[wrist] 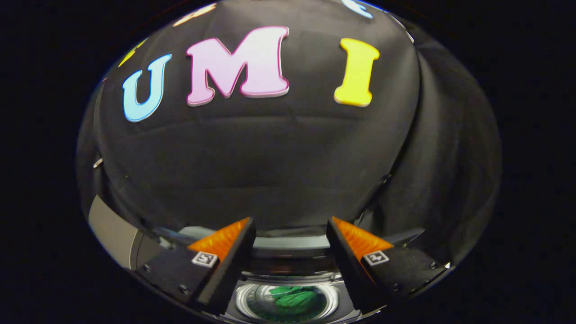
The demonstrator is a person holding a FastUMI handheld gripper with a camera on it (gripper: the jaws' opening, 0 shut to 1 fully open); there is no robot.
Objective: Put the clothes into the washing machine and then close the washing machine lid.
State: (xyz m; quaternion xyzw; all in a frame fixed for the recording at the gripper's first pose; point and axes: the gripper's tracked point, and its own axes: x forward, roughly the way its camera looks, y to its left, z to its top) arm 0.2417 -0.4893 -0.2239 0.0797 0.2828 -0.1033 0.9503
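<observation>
Across the upper and middle of the frame hangs the black cloth wall [288, 153] of the booth, creased in soft folds; it is the largest thing before me, and at the right it falls in a draped fold down toward the machine. Below it, along the bottom of the frame, sits the washing machine [292, 245], its pale top edge running between my two fingers and a grey panel of it showing at the lower left; the round drum opening [288, 299] lies at the very bottom centre, ringed in bright metal, uncovered. Down inside that drum lies the green clothing [294, 297], crumpled; it rests below and between my fingers, nearer to me than their tips, and neither finger touches it.

My gripper [291, 222] is released; its fingers [225, 245] stand well apart at the bottom of the frame, one left of centre and one right of centre, with nothing between them but the machine's rim and the dark cloth beyond; the tips point up toward the wall. Each finger carries a small square marker [204, 259] in black and white on its upper face; the pattern on them is too small for me to read as writing, and I can make out no brand or label on the machine itself.
</observation>
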